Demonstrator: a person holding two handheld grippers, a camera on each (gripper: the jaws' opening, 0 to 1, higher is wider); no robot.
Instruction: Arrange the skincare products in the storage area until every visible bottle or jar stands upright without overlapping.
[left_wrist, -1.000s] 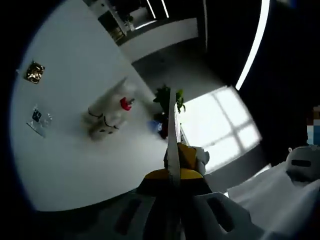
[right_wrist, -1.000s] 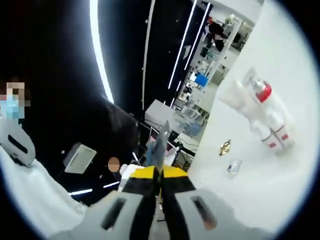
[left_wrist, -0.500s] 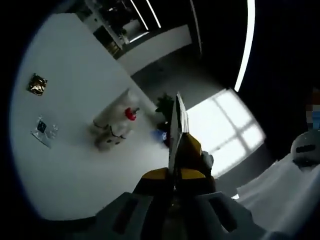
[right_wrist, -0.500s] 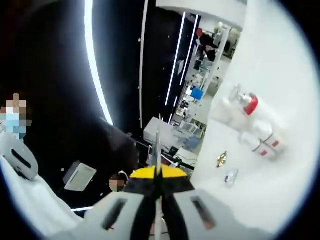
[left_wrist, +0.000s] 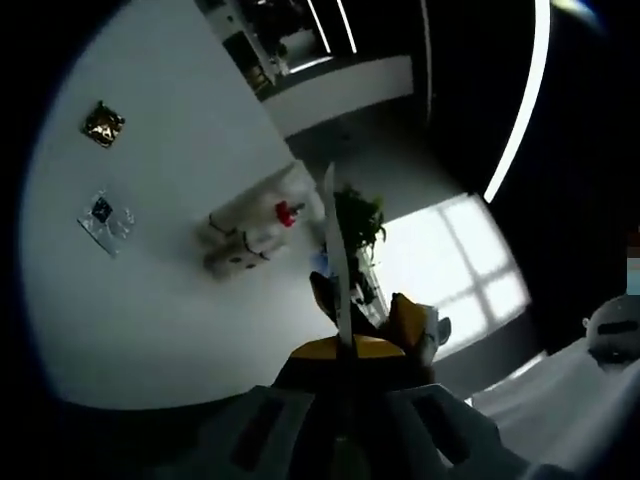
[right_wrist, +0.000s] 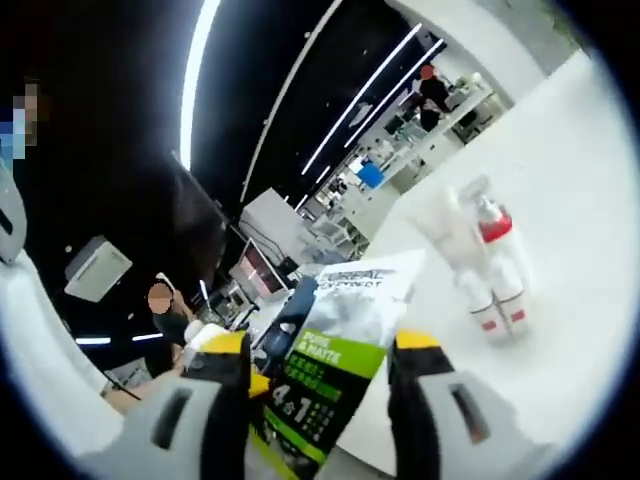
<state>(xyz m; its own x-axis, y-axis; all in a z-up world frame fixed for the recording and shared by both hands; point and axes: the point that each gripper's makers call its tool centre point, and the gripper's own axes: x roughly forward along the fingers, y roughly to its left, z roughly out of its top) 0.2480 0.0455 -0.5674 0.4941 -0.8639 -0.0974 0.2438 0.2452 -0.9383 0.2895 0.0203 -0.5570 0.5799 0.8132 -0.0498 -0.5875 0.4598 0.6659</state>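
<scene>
A flat white and green skincare pack (right_wrist: 338, 335) stands between the wide-apart jaws of my open right gripper (right_wrist: 320, 385), its printed face toward the camera. In the left gripper view the same pack (left_wrist: 333, 250) shows edge-on as a thin blade, and my left gripper (left_wrist: 340, 352) is shut on its lower end. White bottles with red bands and a red cap (right_wrist: 488, 268) lie clustered together on the white table (right_wrist: 590, 300). That cluster of bottles (left_wrist: 250, 238) sits left of the pack in the left gripper view.
A gold wrapped item (left_wrist: 102, 123) and a clear packet (left_wrist: 104, 215) lie on the table (left_wrist: 150, 320) away from the bottles. A green plant (left_wrist: 362, 215) stands beyond the table edge. A person (right_wrist: 165, 305) stands in the dark room behind.
My right gripper's jaws have opened from shut to wide apart, and the pack now shows its face there instead of its edge. Both cameras shifted; the bottles stayed put.
</scene>
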